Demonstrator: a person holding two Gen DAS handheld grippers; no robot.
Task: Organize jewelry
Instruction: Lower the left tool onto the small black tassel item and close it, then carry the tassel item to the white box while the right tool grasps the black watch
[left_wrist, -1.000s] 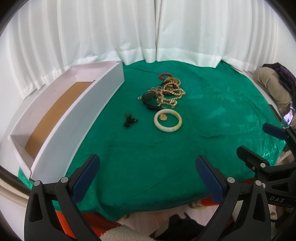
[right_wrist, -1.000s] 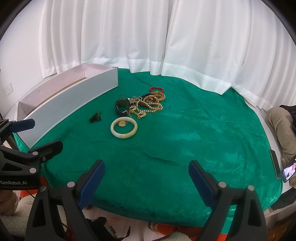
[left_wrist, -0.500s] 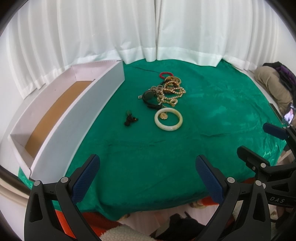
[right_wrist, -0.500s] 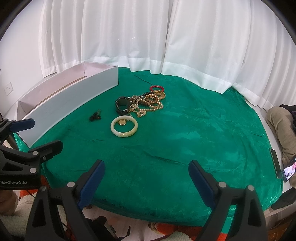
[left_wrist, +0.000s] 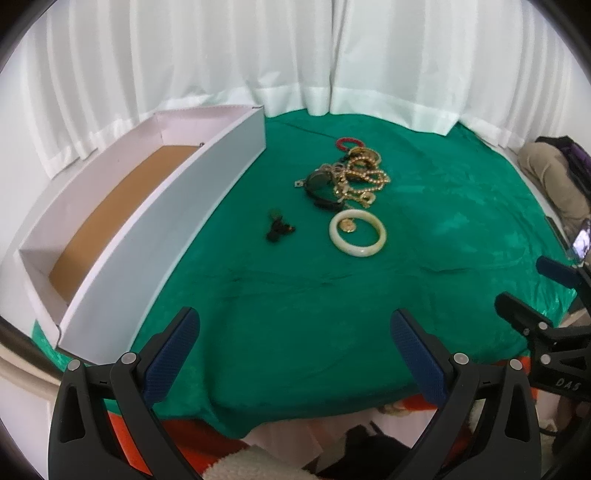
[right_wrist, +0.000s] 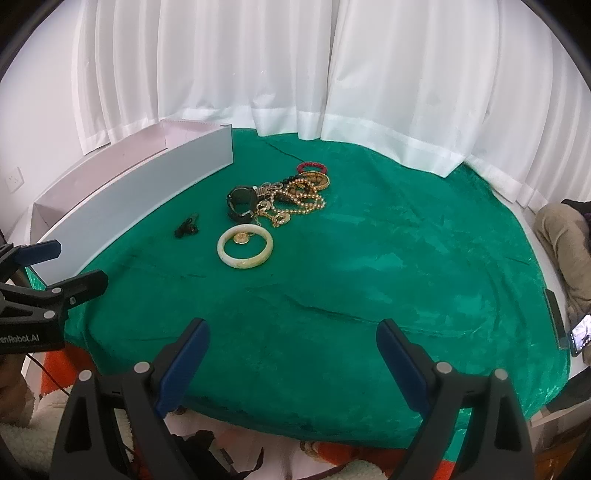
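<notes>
While both your left gripper and right gripper hang spread and empty, beware snagging the tangled gold chains when lifting the pale bangle.

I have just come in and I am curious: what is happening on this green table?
A person holds two tongs, left tongs and right tongs, both open and empty above the near edge of the green cloth. The jewelry pile, a pale bangle and a small dark piece lie untouched; the white box beside them appears empty.
</notes>
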